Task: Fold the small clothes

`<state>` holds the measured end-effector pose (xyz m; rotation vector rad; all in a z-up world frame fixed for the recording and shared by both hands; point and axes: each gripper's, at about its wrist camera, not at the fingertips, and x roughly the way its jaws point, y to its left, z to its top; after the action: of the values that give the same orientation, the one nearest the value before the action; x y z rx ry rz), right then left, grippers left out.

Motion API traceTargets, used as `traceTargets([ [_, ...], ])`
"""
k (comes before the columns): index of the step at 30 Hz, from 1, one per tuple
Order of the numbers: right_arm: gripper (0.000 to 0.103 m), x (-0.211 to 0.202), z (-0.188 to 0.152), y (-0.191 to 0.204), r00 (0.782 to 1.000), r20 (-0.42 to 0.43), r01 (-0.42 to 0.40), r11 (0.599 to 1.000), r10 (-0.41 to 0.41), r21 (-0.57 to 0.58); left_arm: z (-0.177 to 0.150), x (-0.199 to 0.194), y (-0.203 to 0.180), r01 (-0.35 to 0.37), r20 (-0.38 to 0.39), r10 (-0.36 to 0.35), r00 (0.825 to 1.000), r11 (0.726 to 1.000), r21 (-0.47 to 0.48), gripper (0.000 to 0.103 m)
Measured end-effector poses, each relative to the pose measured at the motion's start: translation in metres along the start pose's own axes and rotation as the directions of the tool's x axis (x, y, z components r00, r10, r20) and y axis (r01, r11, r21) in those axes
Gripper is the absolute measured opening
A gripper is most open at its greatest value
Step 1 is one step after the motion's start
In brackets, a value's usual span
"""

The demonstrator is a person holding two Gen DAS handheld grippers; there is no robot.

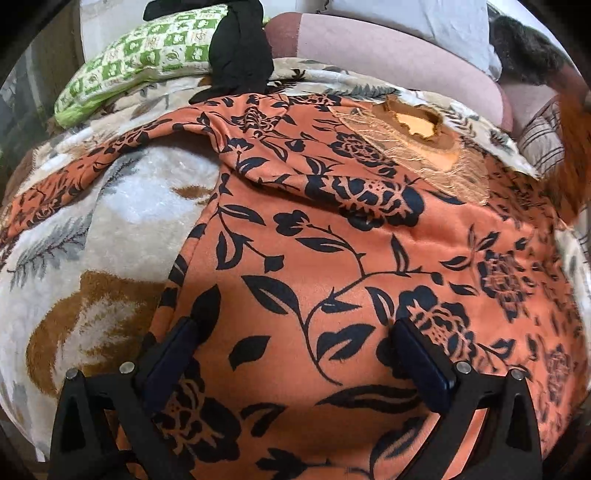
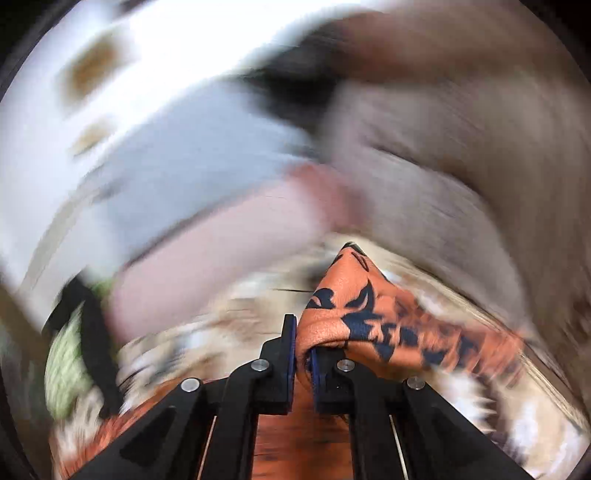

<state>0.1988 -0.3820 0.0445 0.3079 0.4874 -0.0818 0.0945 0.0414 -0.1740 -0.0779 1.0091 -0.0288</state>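
Observation:
An orange garment with a black flower print (image 1: 332, 258) lies spread on a pale leaf-patterned blanket (image 1: 122, 221). Its neck opening with a lace yoke (image 1: 413, 125) faces the far side, and one sleeve (image 1: 92, 166) stretches to the left. My left gripper (image 1: 295, 332) is open, its jaws wide apart just over the garment's lower body. My right gripper (image 2: 301, 332) is shut on a bunched fold of the same orange garment (image 2: 354, 314) and holds it lifted. The right wrist view is heavily motion-blurred.
A green and white checked pillow (image 1: 136, 62) and a black cloth (image 1: 240, 51) lie at the far left. A pink cushion (image 1: 388, 55) and a white one (image 1: 424, 18) sit behind the garment. A striped fabric (image 1: 543, 140) is at the right.

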Motion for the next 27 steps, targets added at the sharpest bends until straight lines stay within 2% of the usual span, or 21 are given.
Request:
traceTargets([
  [2, 0.008, -0.001, -0.026, 0.075, 0.996, -0.015, -0.085, 0.988, 0.084, -0.125, -0.001, -0.016, 0.014, 0.020, 0.034, -0.019, 0.999, 0.998, -0.055, 0.103],
  [3, 0.012, 0.003, -0.045, 0.108, 0.992, -0.039, -0.124, 0.976, 0.119, -0.179, -0.002, -0.021, 0.019, 0.018, 0.048, -0.015, 0.999, 0.997, -0.070, 0.103],
  [4, 0.040, 0.016, -0.069, 0.138, 0.982, -0.109, -0.178, 0.958, 0.157, -0.225, -0.001, -0.030, 0.027, 0.016, 0.072, -0.009, 0.997, 0.996, -0.090, 0.103],
  [5, 0.071, 0.038, -0.095, 0.159, 0.958, -0.219, -0.236, 0.940, 0.184, -0.247, 0.000, -0.036, 0.031, 0.017, 0.088, -0.008, 0.996, 0.995, -0.099, 0.103],
  [6, 0.101, 0.064, -0.129, 0.173, 0.916, -0.348, -0.294, 0.926, 0.202, -0.237, 0.002, -0.042, 0.037, 0.018, 0.103, -0.006, 0.995, 0.994, -0.109, 0.103],
  [7, 0.101, 0.083, -0.160, 0.173, 0.869, -0.448, -0.325, 0.925, 0.209, -0.198, 0.004, -0.048, 0.042, 0.017, 0.118, -0.003, 0.993, 0.993, -0.119, 0.103],
  [8, 0.101, 0.094, -0.177, 0.168, 0.843, -0.500, -0.320, 0.932, 0.199, -0.168, 0.007, -0.054, 0.047, 0.017, 0.132, 0.000, 0.991, 0.992, -0.128, 0.103],
  [9, 0.101, 0.099, -0.194, 0.151, 0.828, -0.529, -0.291, 0.950, 0.189, -0.117, 0.010, -0.057, 0.050, 0.019, 0.142, 0.000, 0.990, 0.991, -0.133, 0.103],
  [11, 0.101, 0.089, -0.197, 0.115, 0.840, -0.497, -0.267, 0.963, 0.218, -0.028, 0.022, -0.060, 0.051, 0.042, 0.170, -0.019, 0.985, 0.991, -0.130, 0.103],
  [14, 0.102, 0.068, -0.173, 0.068, 0.882, -0.414, -0.224, 0.973, 0.226, 0.055, 0.048, -0.050, 0.036, 0.078, 0.164, -0.062, 0.984, 0.993, -0.091, 0.103],
  [16, 0.102, 0.063, -0.156, 0.039, 0.896, -0.393, -0.186, 0.979, 0.204, 0.083, 0.074, -0.041, 0.008, 0.083, 0.161, -0.081, 0.984, 0.997, -0.004, 0.103],
  [18, 0.102, 0.062, -0.147, 0.017, 0.898, -0.387, -0.178, 0.977, 0.211, 0.121, 0.095, -0.029, -0.013, 0.079, 0.142, -0.087, 0.986, 0.995, 0.058, 0.103],
  [19, 0.102, 0.065, -0.143, 0.006, 0.897, -0.381, -0.182, 0.972, 0.226, 0.148, 0.114, -0.014, -0.025, 0.068, 0.116, -0.075, 0.990, 0.995, 0.069, 0.103],
  [21, 0.102, 0.076, -0.137, -0.009, 0.891, -0.377, -0.189, 0.962, 0.252, 0.197, 0.136, 0.004, -0.037, 0.097, 0.101, -0.104, 0.989, 0.993, 0.071, 0.103],
  [23, 0.102, 0.092, -0.127, -0.002, 0.889, -0.393, -0.162, 0.965, 0.234, 0.207, 0.168, 0.039, -0.050, 0.129, 0.028, -0.130, 0.991, 0.991, 0.045, 0.103],
  [24, 0.102, 0.095, -0.129, -0.011, 0.883, -0.402, -0.160, 0.961, 0.241, 0.225, 0.173, 0.049, -0.052, 0.146, 0.003, -0.147, 0.989, 0.988, 0.041, 0.103],
  [27, 0.102, 0.104, -0.131, -0.020, 0.878, -0.409, -0.150, 0.955, 0.248, 0.258, 0.198, 0.097, -0.060, 0.186, -0.117, -0.188, 0.975, 0.982, -0.027, 0.101],
])
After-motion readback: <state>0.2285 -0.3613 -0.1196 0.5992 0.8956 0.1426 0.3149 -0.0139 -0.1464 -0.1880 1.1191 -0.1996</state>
